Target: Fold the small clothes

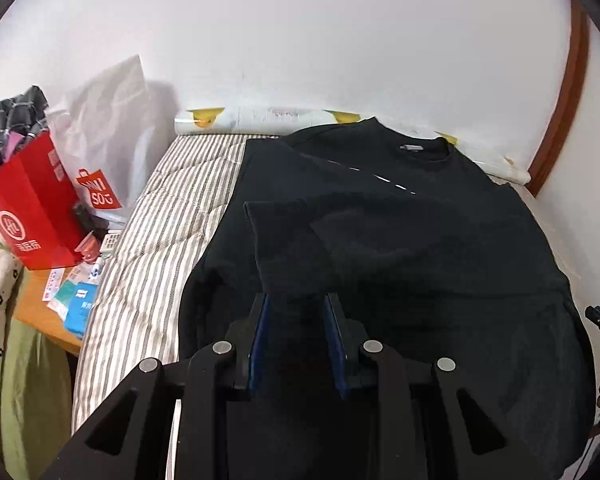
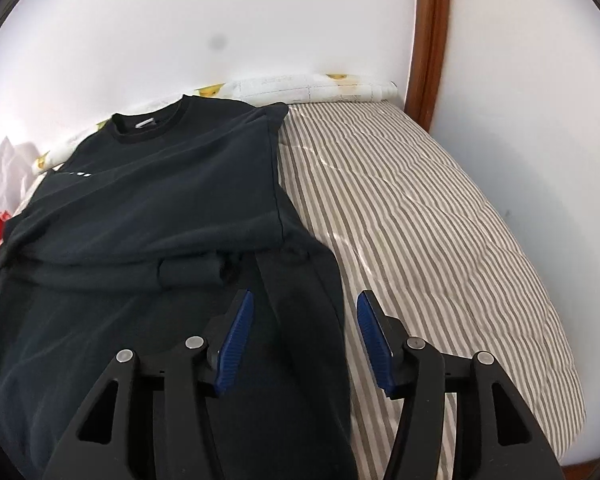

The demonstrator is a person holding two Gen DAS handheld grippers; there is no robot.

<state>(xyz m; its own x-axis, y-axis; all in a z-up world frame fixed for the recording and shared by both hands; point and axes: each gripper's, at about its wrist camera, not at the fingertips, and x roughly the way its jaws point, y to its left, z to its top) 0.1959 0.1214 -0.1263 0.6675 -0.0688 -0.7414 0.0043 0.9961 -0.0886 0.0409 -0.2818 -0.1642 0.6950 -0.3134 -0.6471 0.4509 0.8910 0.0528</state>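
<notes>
Black shirt (image 2: 148,200) flat on bed (image 2: 420,208), both sleeves folded in across body. Left claw (image 1: 296,340) narrowly parted, right claw (image 2: 306,336) wider, both empty above hem. Left: bottom-to-collar fold.

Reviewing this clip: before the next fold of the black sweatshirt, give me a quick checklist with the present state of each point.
1. Both sleeves folded in over the black sweatshirt: ok, the left sleeve lies across the body and the right side is turned in along a straight edge.
2. Left tongs free of cloth: cannot tell, dark fabric shows between the pads.
3. Right tongs open and empty: ok, pads stand apart above the cloth.
4. Collar flat, toward the wall: ok.
5. Striped quilt beside the shirt free for working: ok.
6. Hem smooth: cannot tell, hidden behind the tongs.
</notes>
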